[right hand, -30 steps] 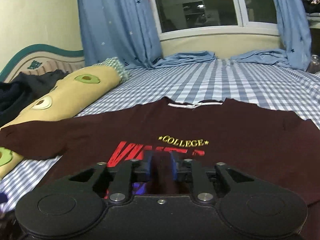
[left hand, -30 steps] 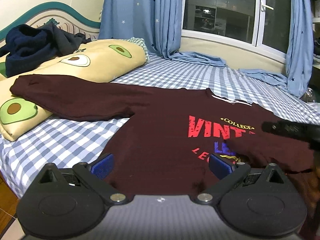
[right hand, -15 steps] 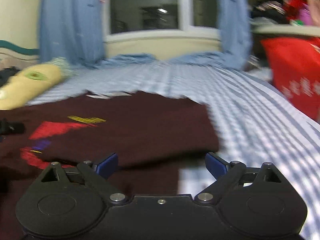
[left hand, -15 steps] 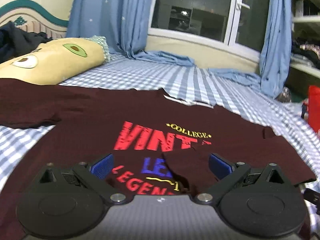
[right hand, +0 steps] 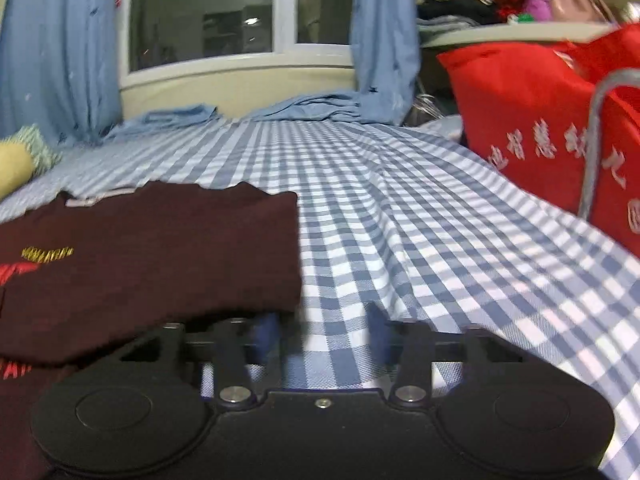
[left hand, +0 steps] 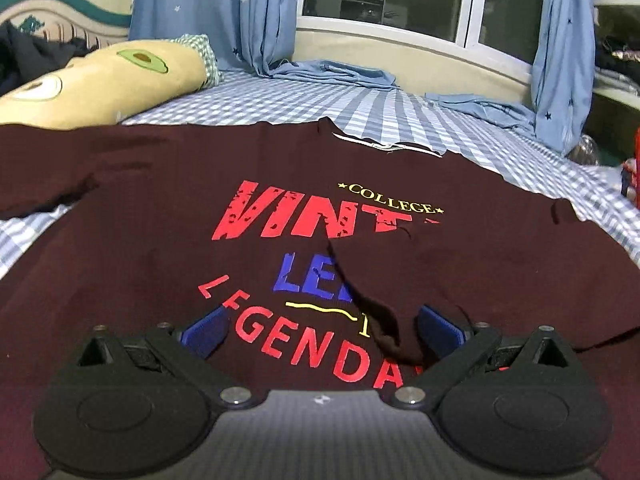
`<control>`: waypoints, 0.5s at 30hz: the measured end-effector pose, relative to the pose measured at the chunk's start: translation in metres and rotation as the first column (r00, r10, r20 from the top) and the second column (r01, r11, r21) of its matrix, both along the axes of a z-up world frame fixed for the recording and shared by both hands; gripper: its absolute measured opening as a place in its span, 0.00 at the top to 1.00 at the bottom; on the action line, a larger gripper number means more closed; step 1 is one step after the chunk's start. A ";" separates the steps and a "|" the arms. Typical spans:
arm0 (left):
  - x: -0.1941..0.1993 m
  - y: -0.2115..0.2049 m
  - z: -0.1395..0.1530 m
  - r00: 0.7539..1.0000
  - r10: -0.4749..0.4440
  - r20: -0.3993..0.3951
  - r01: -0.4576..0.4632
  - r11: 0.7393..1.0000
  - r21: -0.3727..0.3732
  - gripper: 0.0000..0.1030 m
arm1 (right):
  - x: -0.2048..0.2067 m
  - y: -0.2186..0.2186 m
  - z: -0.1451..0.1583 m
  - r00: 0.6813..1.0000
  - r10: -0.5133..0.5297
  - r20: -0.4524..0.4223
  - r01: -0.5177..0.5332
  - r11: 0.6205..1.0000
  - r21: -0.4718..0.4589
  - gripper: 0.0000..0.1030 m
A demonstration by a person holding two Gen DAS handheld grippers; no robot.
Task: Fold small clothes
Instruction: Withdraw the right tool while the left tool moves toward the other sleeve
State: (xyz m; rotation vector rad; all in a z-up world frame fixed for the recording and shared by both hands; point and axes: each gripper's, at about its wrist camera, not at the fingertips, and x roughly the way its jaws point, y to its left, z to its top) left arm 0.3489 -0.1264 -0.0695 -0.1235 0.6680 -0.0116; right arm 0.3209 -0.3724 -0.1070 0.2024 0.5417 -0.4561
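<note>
Maroon shirt point(left hand: 160, 248) spread across the frame's centre on checked bedsheet point(right hand: 420, 220), one sleeve folded over the print; left gripper point(left hand: 320, 330) spread wide above it, empty; right gripper point(right hand: 320, 336) parted, empty, at the shirt's edge, lower centre.

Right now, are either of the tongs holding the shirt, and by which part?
Nothing is held. The left tongs hover open over the maroon shirt. The right tongs are open over the checked sheet beside its folded edge.
</note>
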 end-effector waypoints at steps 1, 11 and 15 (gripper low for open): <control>0.000 0.000 0.000 1.000 -0.001 -0.002 0.001 1.000 -0.001 0.01 | 0.000 -0.003 -0.001 1.000 -0.015 -0.003 0.015 1.000 0.017 0.64; 0.000 0.001 0.001 1.000 0.003 0.013 -0.003 1.000 -0.005 0.01 | 0.002 -0.003 -0.002 0.998 -0.043 -0.039 0.045 0.998 0.032 0.60; -0.011 0.018 0.013 0.997 0.007 0.080 0.000 0.996 -0.090 0.01 | -0.012 0.002 0.005 0.999 -0.025 -0.031 0.027 0.999 0.045 0.45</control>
